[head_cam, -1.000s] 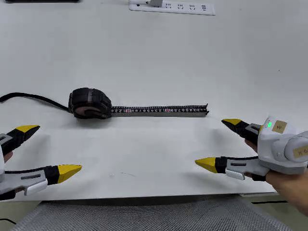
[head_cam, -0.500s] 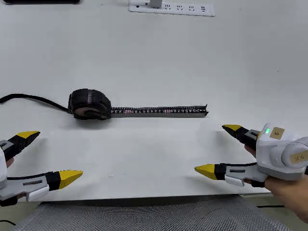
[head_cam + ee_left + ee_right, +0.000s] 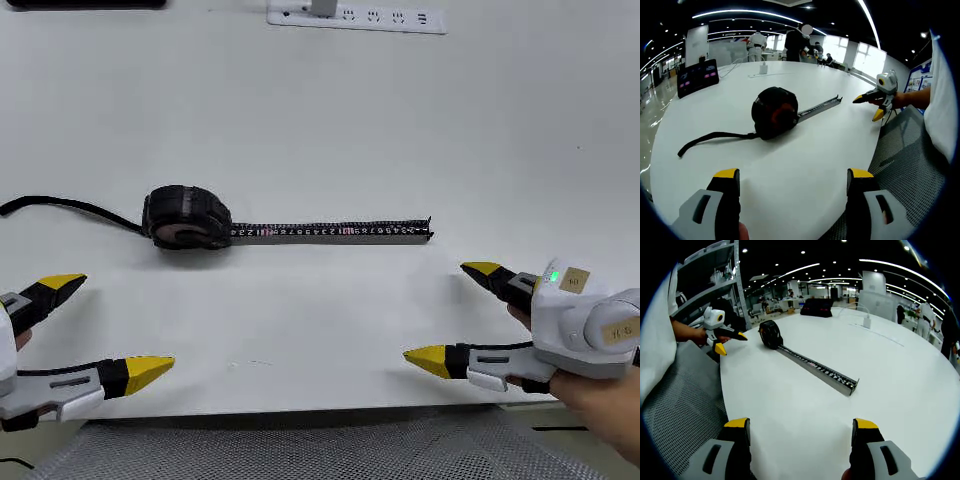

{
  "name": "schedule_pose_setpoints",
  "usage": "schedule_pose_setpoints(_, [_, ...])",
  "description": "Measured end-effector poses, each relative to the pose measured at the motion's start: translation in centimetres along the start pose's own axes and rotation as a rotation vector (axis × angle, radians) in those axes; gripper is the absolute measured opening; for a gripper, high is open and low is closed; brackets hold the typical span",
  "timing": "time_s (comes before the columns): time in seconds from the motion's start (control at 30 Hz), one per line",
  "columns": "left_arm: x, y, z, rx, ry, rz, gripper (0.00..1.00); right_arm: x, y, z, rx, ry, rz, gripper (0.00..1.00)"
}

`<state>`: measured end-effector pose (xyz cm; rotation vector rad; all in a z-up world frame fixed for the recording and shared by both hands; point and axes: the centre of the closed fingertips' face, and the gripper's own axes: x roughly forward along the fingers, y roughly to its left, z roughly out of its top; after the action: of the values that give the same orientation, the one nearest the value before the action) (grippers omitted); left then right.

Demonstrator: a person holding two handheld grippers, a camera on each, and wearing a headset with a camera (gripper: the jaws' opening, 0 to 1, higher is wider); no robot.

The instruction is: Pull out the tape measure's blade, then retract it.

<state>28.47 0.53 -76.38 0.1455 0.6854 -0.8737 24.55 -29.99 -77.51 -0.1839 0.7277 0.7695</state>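
A wide white counter (image 3: 330, 120) fills the head view, with a white power strip (image 3: 370, 16) at its far edge. At the near edge, the left hand-held gripper (image 3: 112, 324) and the right hand-held gripper (image 3: 443, 312) hover on either side, each with its yellow-tipped jaws spread wide and gripping nothing. Both are well apart from the work.

Between them, farther back, a black tape measure (image 3: 185, 215) lies on its side, left of centre. Its blade (image 3: 330, 230) runs flat along the counter to the right, and its end hook (image 3: 429, 228) is near the right hand-held gripper but not touching it. A black strap (image 3: 60, 205) trails left from the case.

The pull-out looks done, since the blade is already extended. Retracting it appears to be what is left.
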Motion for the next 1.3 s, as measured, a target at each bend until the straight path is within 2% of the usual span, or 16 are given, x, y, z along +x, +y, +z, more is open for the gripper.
schedule_pose_setpoints(0.63, [-0.1,-0.2,0.8,0.01,-0.016,0.001,0.85,0.0,0.1,0.2,-0.006,-0.001,-0.001,0.81])
schedule_pose_setpoints(0.97, [0.2,-0.1,0.9,0.006,-0.012,0.009,0.85,0.1,0.1,0.3,-0.007,-0.006,-0.003,0.81])
schedule_pose_setpoints(1.17, [1.0,-0.5,1.8,-0.035,-0.032,0.03,0.85,0.4,0.3,0.7,-0.005,-0.017,0.0,0.81])
schedule_pose_setpoints(1.3, [1.5,-0.7,2.3,-0.037,-0.037,0.041,0.85,0.5,0.2,0.9,-0.008,-0.019,0.002,0.81])
